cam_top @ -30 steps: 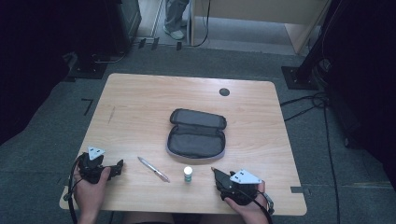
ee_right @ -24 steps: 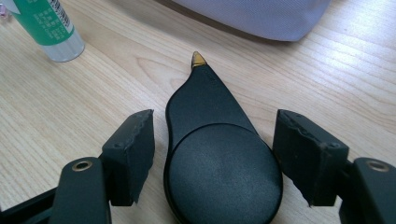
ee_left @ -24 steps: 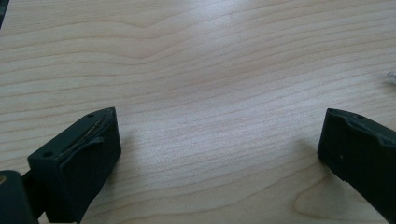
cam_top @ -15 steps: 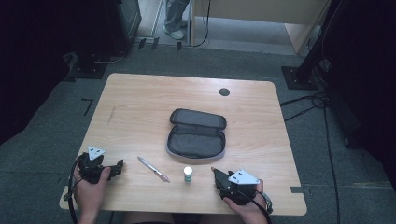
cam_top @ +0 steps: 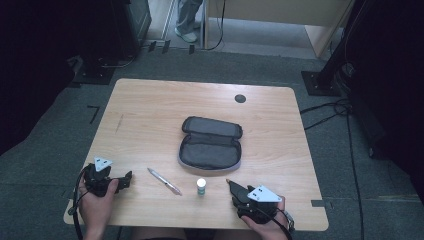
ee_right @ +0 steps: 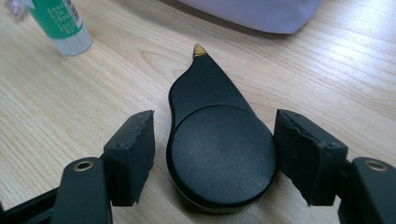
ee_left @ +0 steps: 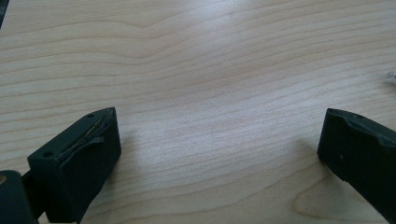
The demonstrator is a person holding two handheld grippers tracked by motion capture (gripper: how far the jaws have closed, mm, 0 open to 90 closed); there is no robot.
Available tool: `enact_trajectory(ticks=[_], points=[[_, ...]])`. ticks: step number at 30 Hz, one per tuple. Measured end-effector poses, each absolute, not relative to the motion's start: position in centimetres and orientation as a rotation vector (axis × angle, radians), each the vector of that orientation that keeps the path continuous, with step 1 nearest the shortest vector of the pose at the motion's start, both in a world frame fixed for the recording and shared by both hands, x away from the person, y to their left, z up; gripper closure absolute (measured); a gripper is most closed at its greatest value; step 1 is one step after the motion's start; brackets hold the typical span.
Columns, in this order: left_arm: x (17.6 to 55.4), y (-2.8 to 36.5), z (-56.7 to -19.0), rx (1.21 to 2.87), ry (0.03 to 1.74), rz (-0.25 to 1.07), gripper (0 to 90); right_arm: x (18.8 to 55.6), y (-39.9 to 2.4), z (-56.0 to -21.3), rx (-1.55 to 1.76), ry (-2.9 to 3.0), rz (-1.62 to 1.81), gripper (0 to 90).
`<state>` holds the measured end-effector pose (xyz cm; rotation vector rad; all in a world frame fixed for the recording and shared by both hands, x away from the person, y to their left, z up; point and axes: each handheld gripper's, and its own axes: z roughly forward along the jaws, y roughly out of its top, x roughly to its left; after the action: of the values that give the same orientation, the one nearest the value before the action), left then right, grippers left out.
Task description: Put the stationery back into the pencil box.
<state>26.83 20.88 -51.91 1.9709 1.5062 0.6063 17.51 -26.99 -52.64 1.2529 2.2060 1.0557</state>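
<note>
Right gripper [ee_right: 215, 154] sits at the desk's [cam_top: 150, 115] 5 o'clock, jaws apart around a black teardrop-shaped object [ee_right: 219, 149], apparently about to grasp; closing comes next. Left gripper [ee_left: 219, 154], jaws apart and empty, rests at 7 o'clock

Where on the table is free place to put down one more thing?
The far half of the table behind the open pencil case is bare, as is the left side. It is crowded near the front edge: pen, glue stick, both grippers.
</note>
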Motion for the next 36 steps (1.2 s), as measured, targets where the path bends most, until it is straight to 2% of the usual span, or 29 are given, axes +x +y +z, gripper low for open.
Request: enact_trajectory(ticks=[6, 7, 9, 21, 36], points=[[26.8, 20.9, -51.9, 1.971, 1.506, 0.606, 0.0, 17.5, -27.0, -52.6, 1.25, 2.216, 1.046, 27.4], [26.8, 20.9, -51.9, 1.971, 1.506, 0.606, 0.0, 17.4, -27.0, -52.6, 1.255, 2.21, 1.048, 29.9], [26.8, 20.9, -51.9, 1.971, 1.506, 0.607, 0.0, 17.3, -27.2, -52.6, 1.265, 2.185, 1.052, 40.7], [26.8, 20.9, -51.9, 1.972, 1.506, 0.607, 0.0, 17.6, -27.6, -52.0, 1.349, 2.151, 1.051, 41.7], [26.8, 20.9, -51.9, 1.971, 1.506, 0.607, 0.0, 17.7, -28.1, -49.4, 1.347, 2.119, 1.094, 41.8]])
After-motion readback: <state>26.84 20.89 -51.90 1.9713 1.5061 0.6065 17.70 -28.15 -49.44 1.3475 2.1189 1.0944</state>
